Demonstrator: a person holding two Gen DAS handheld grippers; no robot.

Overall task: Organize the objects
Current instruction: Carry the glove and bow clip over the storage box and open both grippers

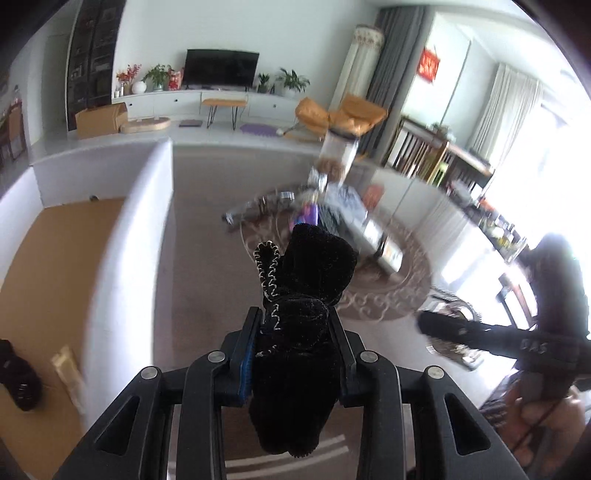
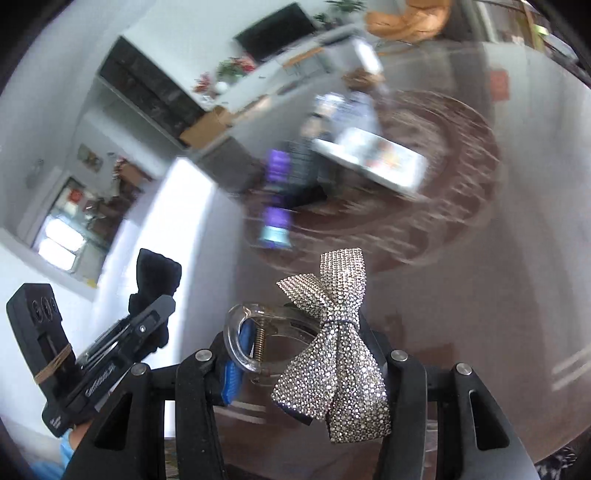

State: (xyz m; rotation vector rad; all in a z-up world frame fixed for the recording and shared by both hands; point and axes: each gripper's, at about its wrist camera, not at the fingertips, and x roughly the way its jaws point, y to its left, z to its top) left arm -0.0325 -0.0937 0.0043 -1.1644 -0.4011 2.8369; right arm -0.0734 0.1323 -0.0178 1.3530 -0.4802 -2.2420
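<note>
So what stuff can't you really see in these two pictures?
- Left wrist view: the lower end of the black velvet bow is hidden behind the left gripper.
- Left wrist view: the right gripper is dark against window glare, so its bow is lost.
- Right wrist view: things on the coffee table are smeared by motion blur.
- Right wrist view: the rhinestone bow covers most of its clear hair clip.

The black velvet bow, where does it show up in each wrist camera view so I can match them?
Left wrist view: the black velvet bow sits bottom centre, clamped in the left hand-held gripper.
Right wrist view: lower left, the bow sticks up from that gripper.
Shared landmark: the television against the far wall.
</note>
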